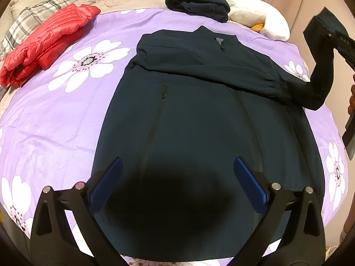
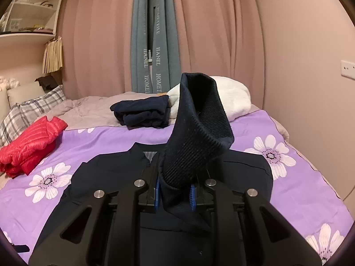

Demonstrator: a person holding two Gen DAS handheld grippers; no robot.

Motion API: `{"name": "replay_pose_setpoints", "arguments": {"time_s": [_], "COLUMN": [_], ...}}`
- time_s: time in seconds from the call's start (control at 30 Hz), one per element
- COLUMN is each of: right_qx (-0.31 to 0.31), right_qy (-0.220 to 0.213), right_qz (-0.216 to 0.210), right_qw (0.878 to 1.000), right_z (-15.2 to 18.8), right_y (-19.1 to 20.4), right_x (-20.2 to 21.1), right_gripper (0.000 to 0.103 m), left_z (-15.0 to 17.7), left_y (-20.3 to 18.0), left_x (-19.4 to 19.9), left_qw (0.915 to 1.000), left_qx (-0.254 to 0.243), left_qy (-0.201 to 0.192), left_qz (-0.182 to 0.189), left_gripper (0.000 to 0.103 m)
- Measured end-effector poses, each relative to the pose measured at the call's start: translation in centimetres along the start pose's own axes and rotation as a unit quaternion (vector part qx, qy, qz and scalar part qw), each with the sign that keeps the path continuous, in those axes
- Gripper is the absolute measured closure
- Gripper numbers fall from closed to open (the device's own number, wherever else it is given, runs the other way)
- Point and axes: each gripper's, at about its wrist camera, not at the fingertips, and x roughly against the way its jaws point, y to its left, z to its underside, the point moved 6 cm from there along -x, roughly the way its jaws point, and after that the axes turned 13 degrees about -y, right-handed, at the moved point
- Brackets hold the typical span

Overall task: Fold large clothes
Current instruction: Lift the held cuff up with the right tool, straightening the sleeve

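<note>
Centrally on the bed lies the dark navy jacket (image 1: 188, 115), spread flat on its front or back with the collar toward the far edge and the hem nearest the left wrist camera. One sleeve (image 1: 210, 66) is folded across the chest, its gathered cuff end lying toward the right side of that view. The other sleeve rises off the bed at the right, and its ribbed cuff (image 2: 197, 137) stands up out of the right tool (image 2: 175, 197), whose blue pads are closed tight on the fabric with only a narrow gap between them. In the left wrist view that same sleeve hangs from the right tool (image 1: 339, 42) near the frame's right edge, lifted clear of the bedding.

Down at the hem, the left tool (image 1: 177, 184) is held over the jacket with its two blue pads standing wide apart and nothing between them; whether they touch the cloth I cannot tell.

Under the jacket is a purple quilt (image 1: 55, 122) printed with white flowers. On it to the left sits a folded red puffer jacket (image 1: 46, 42). Beyond the collar rests a folded dark garment (image 1: 197, 5), beside a white plush cushion (image 1: 255, 15). A plaid pillow (image 2: 26, 113) lies at the far left, and pink curtains (image 2: 210, 33) hang behind the bed.
</note>
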Motion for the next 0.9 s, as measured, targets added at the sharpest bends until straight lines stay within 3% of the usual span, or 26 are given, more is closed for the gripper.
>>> {"name": "replay_pose_setpoints", "arguments": {"time_s": [0.43,0.9], "right_qx": [0.048,0.135], "right_qy": [0.028,0.076], "right_qz": [-0.027,-0.041], "right_qw": [0.998,0.987], "right_z": [2.0,7.8], "right_y": [6.4,13.5], "right_x": [-4.5,-9.5], "right_gripper": [0.083,0.083], "left_z": [-0.6,-1.0], "left_y": [0.7,2.0], "left_x": [-1.2,-3.4], "left_qw": [1.0,0.9998], "left_qx": [0.004,0.013], "left_qy": [0.001,0.011], "left_qz": [0.0,0.0], "left_gripper": [0.002,0.002]}}
